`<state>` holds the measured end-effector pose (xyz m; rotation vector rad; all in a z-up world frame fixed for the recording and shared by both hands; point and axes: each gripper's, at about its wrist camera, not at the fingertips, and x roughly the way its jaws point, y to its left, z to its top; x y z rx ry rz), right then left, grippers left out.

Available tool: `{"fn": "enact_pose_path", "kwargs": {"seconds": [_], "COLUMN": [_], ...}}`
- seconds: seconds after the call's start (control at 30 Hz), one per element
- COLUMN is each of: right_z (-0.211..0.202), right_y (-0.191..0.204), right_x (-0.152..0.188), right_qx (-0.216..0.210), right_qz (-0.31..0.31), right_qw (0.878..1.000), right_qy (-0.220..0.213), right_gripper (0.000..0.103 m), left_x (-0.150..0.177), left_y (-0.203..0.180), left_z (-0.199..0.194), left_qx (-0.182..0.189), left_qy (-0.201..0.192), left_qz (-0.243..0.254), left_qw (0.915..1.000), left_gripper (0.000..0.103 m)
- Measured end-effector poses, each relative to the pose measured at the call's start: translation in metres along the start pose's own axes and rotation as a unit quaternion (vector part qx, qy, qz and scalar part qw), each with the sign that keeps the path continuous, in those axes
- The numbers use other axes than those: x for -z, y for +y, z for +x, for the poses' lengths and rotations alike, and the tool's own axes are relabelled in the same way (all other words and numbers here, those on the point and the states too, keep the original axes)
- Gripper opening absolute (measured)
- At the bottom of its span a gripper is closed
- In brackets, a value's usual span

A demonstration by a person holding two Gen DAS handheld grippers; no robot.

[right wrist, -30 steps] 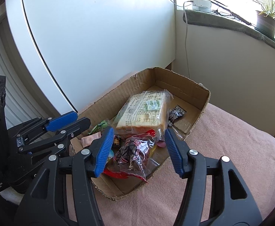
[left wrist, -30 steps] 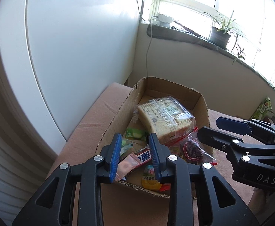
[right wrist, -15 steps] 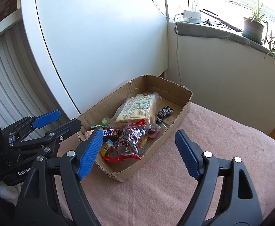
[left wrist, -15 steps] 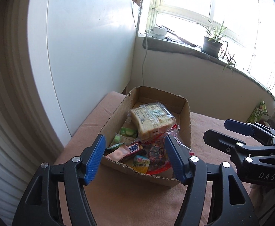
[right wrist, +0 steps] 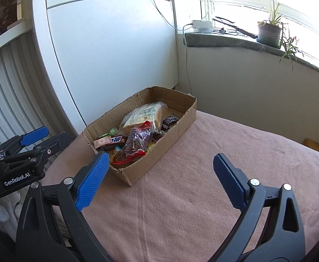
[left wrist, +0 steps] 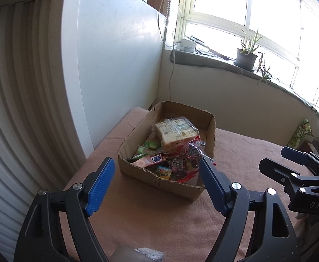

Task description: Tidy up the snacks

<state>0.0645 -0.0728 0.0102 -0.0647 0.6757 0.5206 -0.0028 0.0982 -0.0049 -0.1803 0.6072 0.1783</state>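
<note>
A shallow cardboard box [left wrist: 137, 174] [right wrist: 166, 139] sits on a pink cloth, against a white panel. It holds a bagged bread loaf [left wrist: 175, 131] [right wrist: 144, 115], a red-trimmed clear bag of dark snacks [left wrist: 186, 163] [right wrist: 137, 144], a chocolate bar [left wrist: 154, 160] [right wrist: 113, 140] and several small packets. My left gripper [left wrist: 156, 183] is open and empty, back from the box's near wall. My right gripper [right wrist: 161, 178] is open and empty, above the cloth beside the box.
The pink cloth [right wrist: 203, 185] covers the table. A white panel [right wrist: 115, 54] and a ribbed white panel [left wrist: 17, 109] stand to the left. A wall with a windowsill and potted plant [right wrist: 268, 30] is behind. A green packet [left wrist: 300, 134] lies far right.
Both grippers have pulled back and up from the box and opened wider. The left gripper was over the snacks in the box a second ago; now it is clear of them.
</note>
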Motion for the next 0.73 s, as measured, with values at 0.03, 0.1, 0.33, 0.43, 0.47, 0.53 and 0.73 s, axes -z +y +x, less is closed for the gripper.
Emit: {"fn": "enact_pose_path", "kwargs": {"seconds": [0.03, 0.1, 0.33, 0.43, 0.47, 0.53, 0.73], "right_z": [-0.001, -0.003, -0.007, -0.007, -0.007, -0.007, -0.008], "right_y": [-0.001, -0.002, -0.003, -0.005, -0.005, -0.006, -0.011], "right_x": [0.001, 0.002, 0.003, 0.004, 0.005, 0.006, 0.01], "right_qx": [0.001, 0.003, 0.008, 0.009, 0.011, 0.011, 0.015], "right_qz": [0.001, 0.002, 0.003, 0.004, 0.005, 0.007, 0.014], "right_qw": [1.0, 1.0, 1.0, 1.0, 1.0, 1.0, 1.0], "right_qy": [-0.001, -0.002, -0.003, -0.003, -0.003, -0.001, 0.001], "right_gripper": [0.098, 0.098, 0.098, 0.098, 0.098, 0.098, 0.098], "left_x": [0.0, 0.001, 0.002, 0.003, 0.003, 0.003, 0.005], "left_y": [-0.001, -0.002, -0.004, -0.006, -0.006, -0.008, -0.008], "left_z": [-0.001, -0.003, -0.006, -0.006, -0.006, -0.008, -0.006], "left_qx": [-0.001, -0.003, -0.005, -0.006, -0.007, -0.008, -0.01], "left_qy": [0.0, -0.002, -0.004, -0.004, -0.004, -0.006, -0.003], "left_qz": [0.002, 0.005, 0.004, 0.004, 0.005, 0.007, 0.009], "left_qw": [1.0, 1.0, 1.0, 1.0, 1.0, 0.9999, 0.9999], "left_gripper": [0.08, 0.08, 0.08, 0.081, 0.082, 0.082, 0.082]}}
